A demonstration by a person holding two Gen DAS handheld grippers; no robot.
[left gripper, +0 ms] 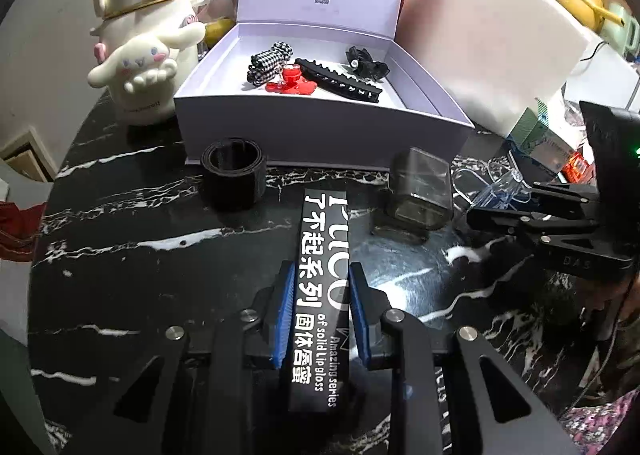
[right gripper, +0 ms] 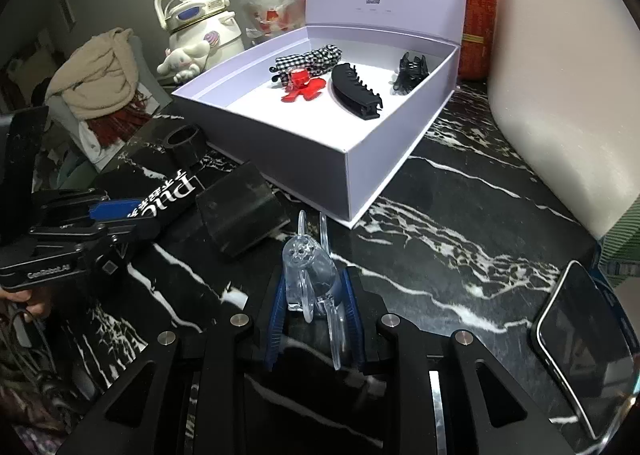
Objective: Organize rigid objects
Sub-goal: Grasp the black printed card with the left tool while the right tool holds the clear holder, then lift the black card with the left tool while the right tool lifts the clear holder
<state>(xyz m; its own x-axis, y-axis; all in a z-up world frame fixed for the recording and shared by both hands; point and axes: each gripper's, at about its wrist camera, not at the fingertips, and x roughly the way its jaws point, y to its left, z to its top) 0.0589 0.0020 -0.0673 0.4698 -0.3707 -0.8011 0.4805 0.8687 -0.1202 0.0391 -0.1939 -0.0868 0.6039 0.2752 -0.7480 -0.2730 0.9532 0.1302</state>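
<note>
box (right gripper: 304, 151) open on top | ring (left gripper: 234, 171), dark case (left gripper: 420, 191) before its front wall

Phone (right gripper: 580, 351) cut by frame edge

The table (right gripper: 460, 215) looks like glossy black marble. The open box (left gripper: 320, 127) is matt card, probably. The hair clip (right gripper: 310, 275) is clear, glossy plastic.

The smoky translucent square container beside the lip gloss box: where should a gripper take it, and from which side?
The smoky container lies tipped on the marble table, open end toward the white gift box. Probably best: come from above and clamp its two flat side walls at mid-length; the rounded corners offer less purchase.
</note>
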